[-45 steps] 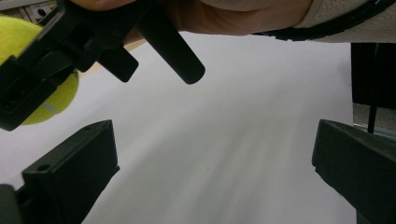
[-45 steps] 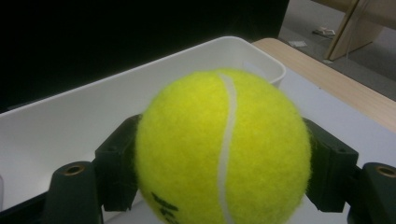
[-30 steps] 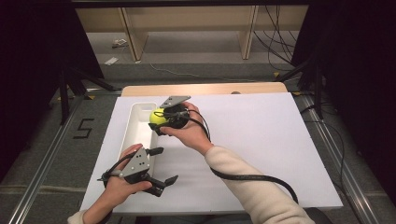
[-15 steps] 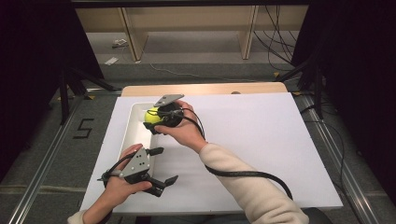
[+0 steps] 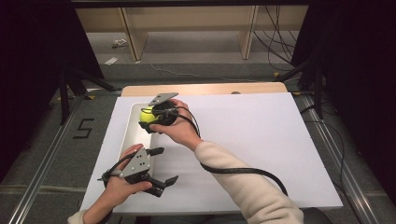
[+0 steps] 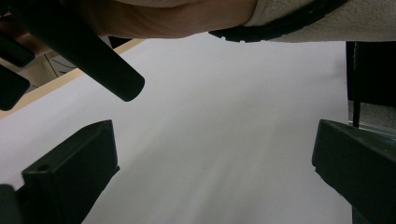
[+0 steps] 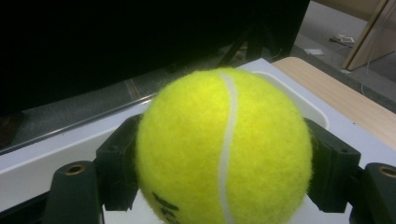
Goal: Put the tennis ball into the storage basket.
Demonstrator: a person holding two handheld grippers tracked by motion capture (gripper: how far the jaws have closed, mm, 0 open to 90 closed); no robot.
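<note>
The right gripper [image 5: 148, 120] clamps the fuzzy yellow tennis ball [image 7: 224, 149] over the long white plastic tray [image 5: 132, 135], the left gripper [image 5: 159, 165] gapes empty, and a careless release could bounce the ball out.

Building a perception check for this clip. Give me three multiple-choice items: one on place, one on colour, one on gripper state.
1. Where is the tennis ball?
A. over the white tray
B. on the floor
C. at the table's right edge

2. What colour is the ball?
A. orange
B. yellow-green
C. white

3. How does the left gripper stand?
A. shut on the ball
B. shut on the tray
C. open, holding nothing

Key:
1 A: the high view has the right gripper holding it above the tray at the table's left.
2 B: the right gripper view shows yellow-green felt with a white seam.
3 C: the left gripper view has its jaws wide apart over bare white sheet.
</note>
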